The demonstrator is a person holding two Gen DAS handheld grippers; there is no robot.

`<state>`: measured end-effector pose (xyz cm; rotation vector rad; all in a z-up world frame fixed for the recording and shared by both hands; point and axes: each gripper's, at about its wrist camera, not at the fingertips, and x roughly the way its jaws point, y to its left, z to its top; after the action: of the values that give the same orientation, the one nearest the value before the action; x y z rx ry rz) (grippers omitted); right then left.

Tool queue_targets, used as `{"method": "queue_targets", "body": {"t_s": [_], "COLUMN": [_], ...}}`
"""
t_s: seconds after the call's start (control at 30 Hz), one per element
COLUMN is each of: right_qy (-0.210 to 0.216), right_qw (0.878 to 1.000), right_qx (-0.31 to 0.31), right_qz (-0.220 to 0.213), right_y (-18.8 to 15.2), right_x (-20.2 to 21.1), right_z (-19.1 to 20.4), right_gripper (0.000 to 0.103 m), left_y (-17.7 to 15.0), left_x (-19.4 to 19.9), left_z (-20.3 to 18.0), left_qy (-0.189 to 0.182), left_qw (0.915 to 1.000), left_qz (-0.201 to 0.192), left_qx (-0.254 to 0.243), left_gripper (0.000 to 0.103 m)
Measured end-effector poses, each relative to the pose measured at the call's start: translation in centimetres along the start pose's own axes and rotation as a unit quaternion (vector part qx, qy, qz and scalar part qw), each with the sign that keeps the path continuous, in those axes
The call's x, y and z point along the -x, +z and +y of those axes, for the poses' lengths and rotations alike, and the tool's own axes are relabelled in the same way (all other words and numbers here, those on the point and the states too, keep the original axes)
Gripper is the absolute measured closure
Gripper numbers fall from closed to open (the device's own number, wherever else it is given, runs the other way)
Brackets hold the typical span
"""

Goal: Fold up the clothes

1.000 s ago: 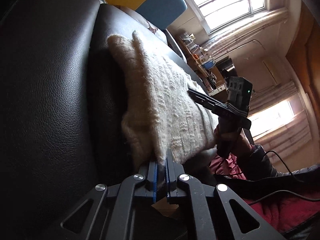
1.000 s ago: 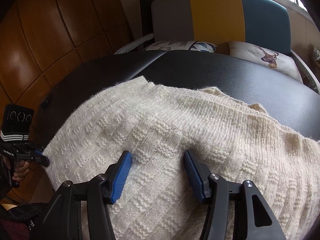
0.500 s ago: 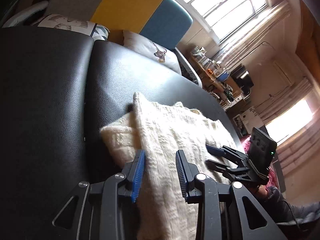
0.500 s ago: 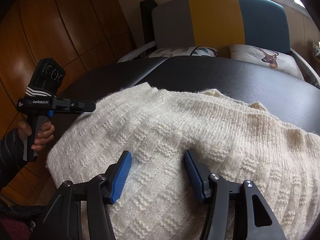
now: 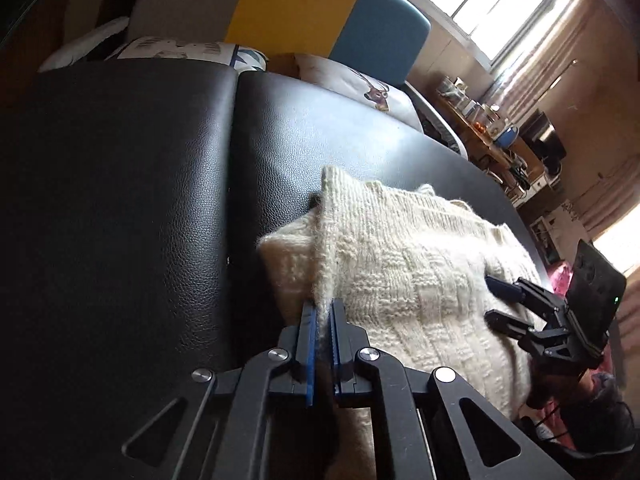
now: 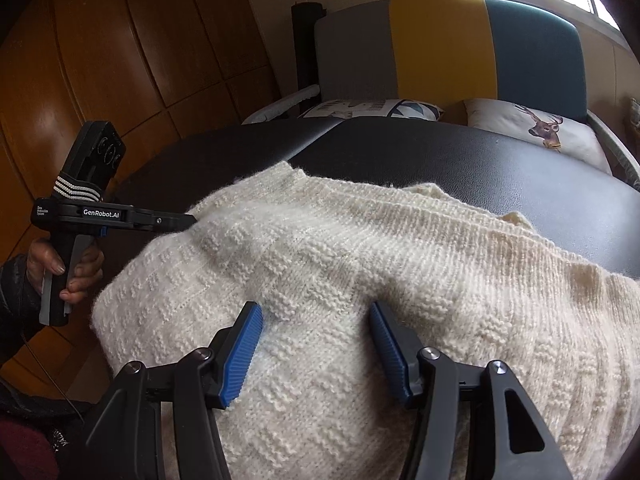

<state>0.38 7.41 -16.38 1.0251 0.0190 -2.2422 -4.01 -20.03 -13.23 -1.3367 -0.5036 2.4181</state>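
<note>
Left gripper (image 5: 323,312): clenched on the cream sweater (image 5: 408,276) edge.
Right gripper (image 6: 316,332): jaws apart, resting over the sweater.
Surface: black leather bench (image 5: 120,200).

Both wrist views look down, sharing the sweater (image 5: 408,276).

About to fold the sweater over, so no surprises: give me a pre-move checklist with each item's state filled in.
1. Left hand-held gripper pinching the cream sweater's raised edge: ok.
2. Right hand-held gripper gripping fabric: not ok, jaws open over the knit.
3. Black padded surface beyond the sweater bare: ok.
4. Sweater lying flat: not ok, ridges and bunching.
5. Near hem fully on the surface: cannot tell.
</note>
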Motion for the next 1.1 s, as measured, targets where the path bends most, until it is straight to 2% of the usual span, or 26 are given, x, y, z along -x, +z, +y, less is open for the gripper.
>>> {"method": "queue_targets", "body": {"t_s": [0.17,0.3,0.37,0.47,0.5,0.6,0.73,0.83,0.9,1.0,1.1], "right_qy": [0.002,-0.024,-0.061,-0.053,-0.048,-0.041,-0.044,-0.048,-0.05,-0.053,-0.056], "right_qw": [1.0,0.999,0.998,0.997,0.996,0.995,0.995,0.995,0.995,0.995,0.995], "right_qx": [-0.014,-0.013,-0.015,-0.062,-0.08,-0.085,-0.081,-0.078,-0.077,-0.076,-0.076], "right_qz": [0.004,-0.019,-0.005,-0.012,-0.016,-0.023,-0.028,-0.031,-0.033,-0.035,-0.038], "right_y": [0.7,1.4,0.9,-0.8,-1.4,-1.7,-1.9,-2.0,-2.1,-2.1,-2.2], "right_x": [1.1,3.7,3.9,3.6,3.4,3.3,3.5,3.6,3.7,3.8,3.9], "right_z": [0.1,-0.5,-1.5,-3.9,-4.7,-5.2,-5.0,-4.9,-4.8,-4.6,-4.5], "right_gripper": [0.046,0.045,0.045,0.044,0.045,0.045,0.044,0.044,0.044,0.044,0.044], "left_y": [0.2,0.4,0.7,0.6,0.6,0.9,0.1,-0.4,-0.7,-0.9,-0.8], "left_x": [1.6,2.5,1.9,-0.5,-1.0,-0.7,0.8,2.0,2.2,2.2,1.5], "left_z": [-0.6,-3.1,-4.0,-3.5,-3.0,-1.8,-1.2,-0.4,0.0,0.5,1.0], "left_qy": [-0.012,0.0,0.02,0.084,0.091,0.072,0.049,0.021,0.01,-0.024,-0.052], "left_qw": [0.9992,0.9991,0.9988,0.9962,0.9957,0.997,0.997,0.996,0.9949,0.9925,0.9898], "left_qz": [-0.023,-0.043,-0.037,-0.002,0.003,0.0,-0.022,-0.034,-0.033,-0.029,-0.019], "left_qx": [0.029,-0.005,-0.023,-0.024,-0.015,0.029,0.055,0.08,0.095,0.116,0.131], "left_gripper": [0.096,0.096,0.095,0.089,0.088,0.088,0.088,0.075,0.05,0.027,0.023]}}
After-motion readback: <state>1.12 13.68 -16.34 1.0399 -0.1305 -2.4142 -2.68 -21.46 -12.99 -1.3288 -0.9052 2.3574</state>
